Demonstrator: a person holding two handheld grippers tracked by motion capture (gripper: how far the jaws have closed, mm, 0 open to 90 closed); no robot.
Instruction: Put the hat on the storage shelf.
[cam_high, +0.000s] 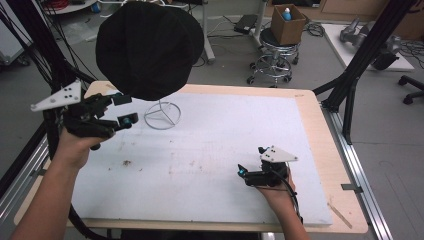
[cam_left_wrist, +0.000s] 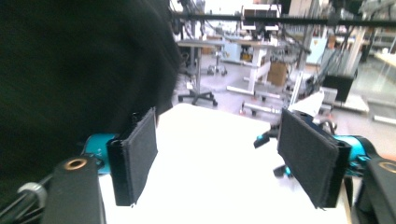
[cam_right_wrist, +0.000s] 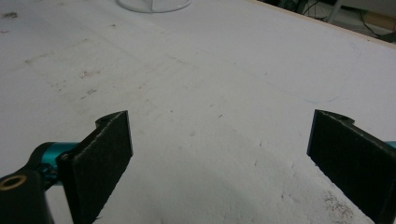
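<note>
Covering most of the wooden table (cam_high: 320, 165) is one white board (cam_high: 215, 150), with one black hat (cam_high: 148, 47) on a wire stand (cam_high: 162, 116) at its 11 o'clock corner, the stand's upper part hidden under the hat. Two grippers work here: the left gripper (cam_high: 123, 109), jaws spread, is raised just beside the hat's brim at 10 o'clock, and the right gripper (cam_high: 251, 165), jaws also spread, sits low over the board at 4 o'clock.

Even indoor light, soft shadows — the white counter (cam_left_wrist: 219, 154) blows out in the left gripper view, its far background blurred.
</note>
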